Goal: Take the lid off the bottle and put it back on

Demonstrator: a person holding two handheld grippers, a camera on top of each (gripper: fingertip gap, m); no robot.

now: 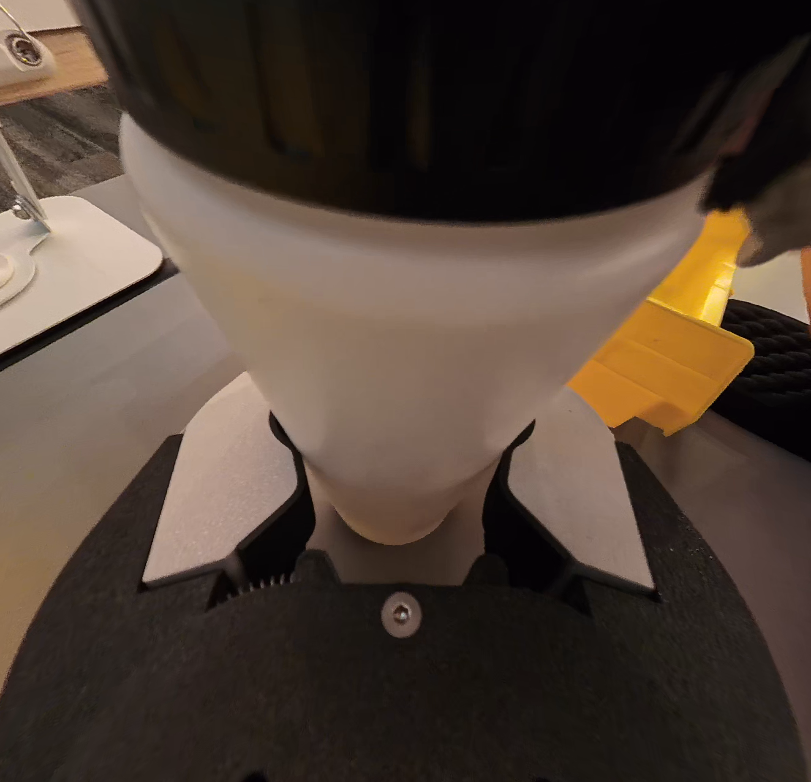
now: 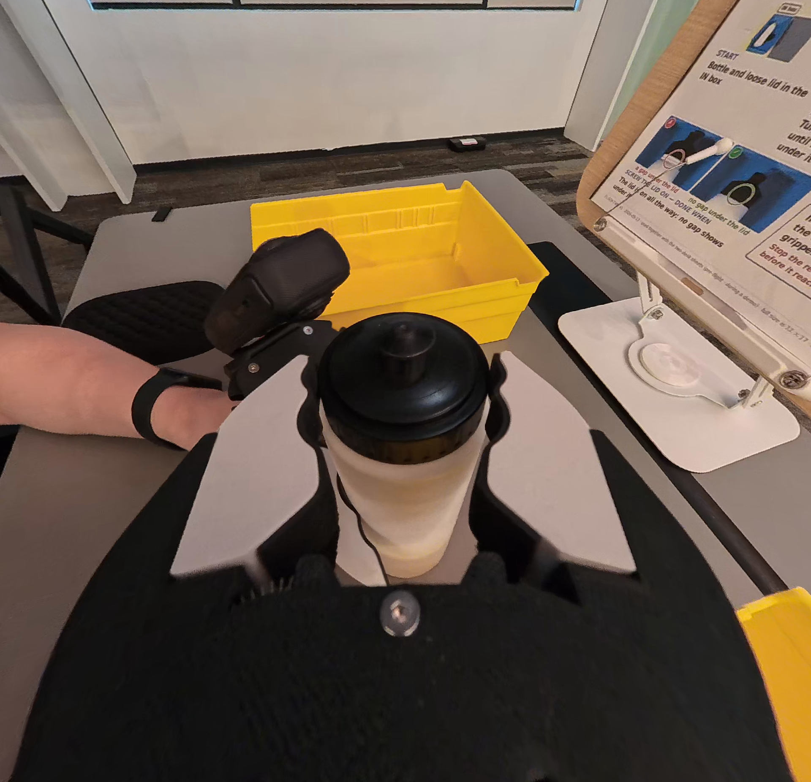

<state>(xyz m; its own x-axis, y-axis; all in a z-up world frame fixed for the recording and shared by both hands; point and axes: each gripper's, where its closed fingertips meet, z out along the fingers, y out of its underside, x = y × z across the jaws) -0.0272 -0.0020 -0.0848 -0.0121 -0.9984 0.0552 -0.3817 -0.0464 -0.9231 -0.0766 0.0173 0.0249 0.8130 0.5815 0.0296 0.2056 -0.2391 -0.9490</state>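
A white bottle [image 2: 403, 497] with a black screw lid [image 2: 403, 383] stands upright on the grey table [image 2: 131, 519]. In the right wrist view my right gripper [image 2: 403, 392] has its fingertips pressed on both sides of the lid, shut on it. In the left wrist view the bottle [image 1: 395, 322] fills the frame, with the lid [image 1: 395, 103] on top. My left gripper [image 1: 401, 436] is shut on the bottle's lower body. The left gripper also shows in the right wrist view [image 2: 272, 322], reaching in from the left. The lid sits down on the bottle.
An empty yellow bin [image 2: 482, 278] stands just behind the bottle. A board with an instruction sheet on a white stand [image 2: 680, 388] is to the right. A second yellow bin's corner [image 2: 781, 673] is at near right. A black mesh pad [image 2: 145, 318] and a person's forearm [image 2: 66, 379] are at left. Some 11 cm of space lies between my two pairs of fingers.
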